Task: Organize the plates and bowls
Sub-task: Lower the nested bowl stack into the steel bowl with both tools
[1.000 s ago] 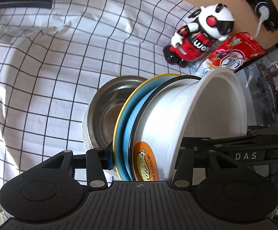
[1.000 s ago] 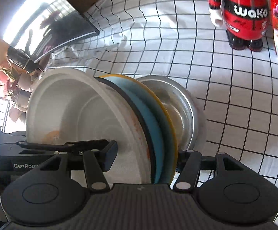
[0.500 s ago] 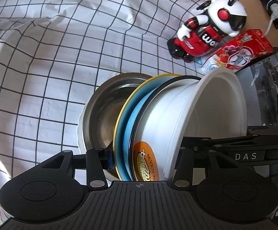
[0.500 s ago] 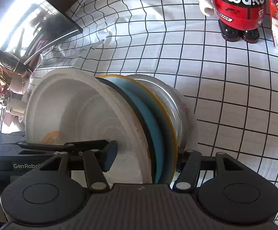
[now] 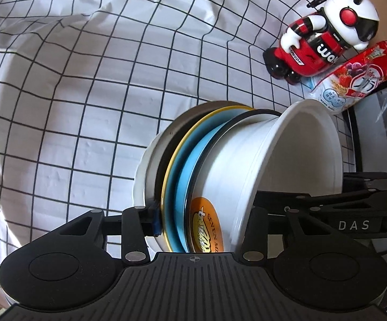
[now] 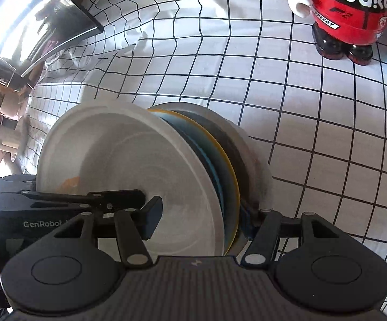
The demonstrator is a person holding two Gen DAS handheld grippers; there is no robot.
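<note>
Two grippers hold one nested stack from opposite sides: the left gripper [image 5: 197,220] pinches the stack across its near edge, its jaws closing at this moment, and the right gripper [image 6: 200,220] pinches the same stack with one finger inside the white bowl [image 6: 129,171] and the other behind the outermost dish. The stack reads, from the bowl outward, as a blue plate [image 5: 185,171] with a yellow rim, a steel bowl [image 5: 164,160] and a white dish. Against the frame a second ago, the steel bowl's hollow, then open to the left wrist view, is now nearly covered, so the stack has tightened. The checked cloth [image 5: 86,107] looks closer than before, indicating descent toward placement. Farther off stand the toy robot [image 5: 327,34] and snack packet [image 5: 353,80].
</note>
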